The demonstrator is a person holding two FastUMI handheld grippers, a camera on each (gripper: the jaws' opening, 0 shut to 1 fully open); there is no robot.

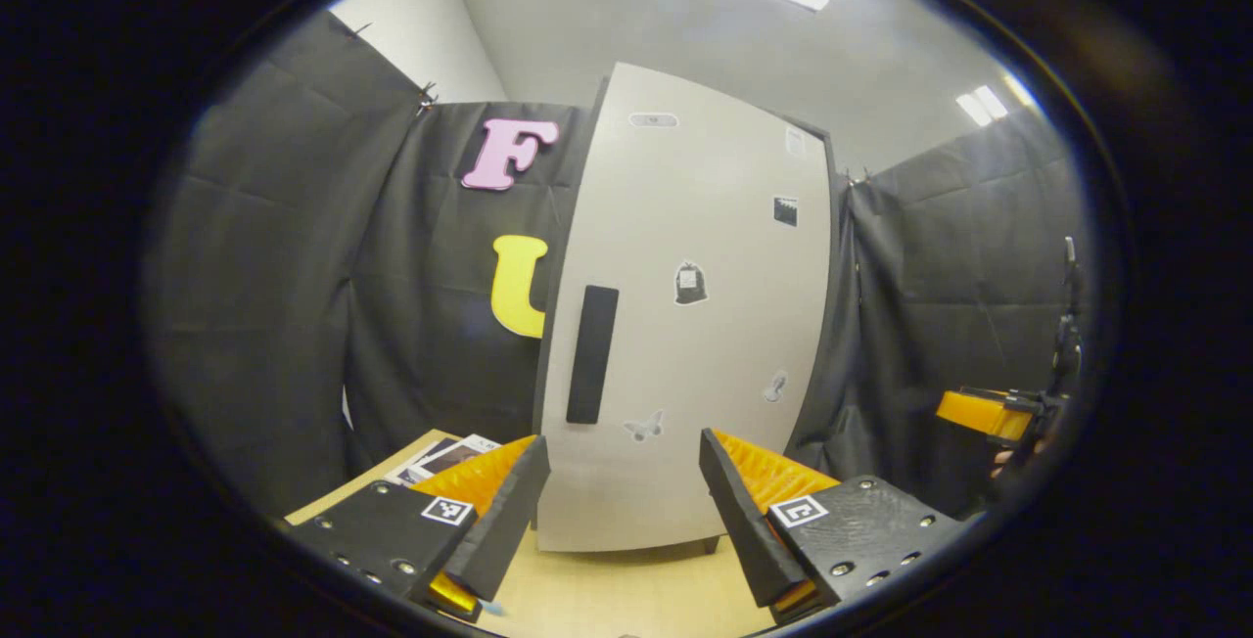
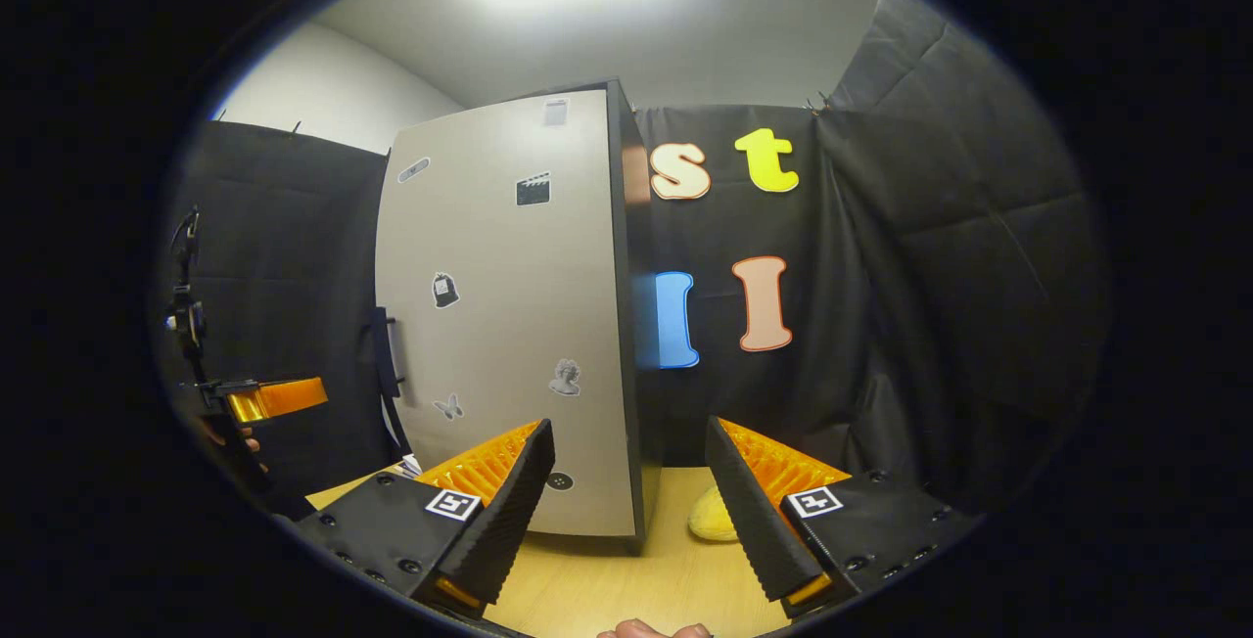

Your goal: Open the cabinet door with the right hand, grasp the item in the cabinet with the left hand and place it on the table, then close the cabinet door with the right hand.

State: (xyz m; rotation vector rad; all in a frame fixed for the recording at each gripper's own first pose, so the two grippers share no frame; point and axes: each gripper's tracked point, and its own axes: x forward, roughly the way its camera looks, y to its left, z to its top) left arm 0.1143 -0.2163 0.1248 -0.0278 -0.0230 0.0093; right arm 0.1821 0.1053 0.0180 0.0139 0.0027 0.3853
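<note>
Two grippers, left gripper [image 1: 625, 511] and right gripper [image 2: 630, 511], spread wide, empty; cabinet [image 1: 685, 325] shut on wooden table [image 2: 626, 579].

You have one cabinet [image 1: 685, 325] with one closed door [image 2: 499, 325], one dark handle [image 1: 592, 354], several small stickers, one table [image 2: 607, 569], one yellow item [image 2: 713, 519] on the right, and two grippers: left gripper [image 1: 622, 511], right gripper [image 2: 631, 511].

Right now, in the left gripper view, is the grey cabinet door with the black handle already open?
No, the grey cabinet door sits flat and closed, its black handle untouched, with the left gripper open in front.
</note>
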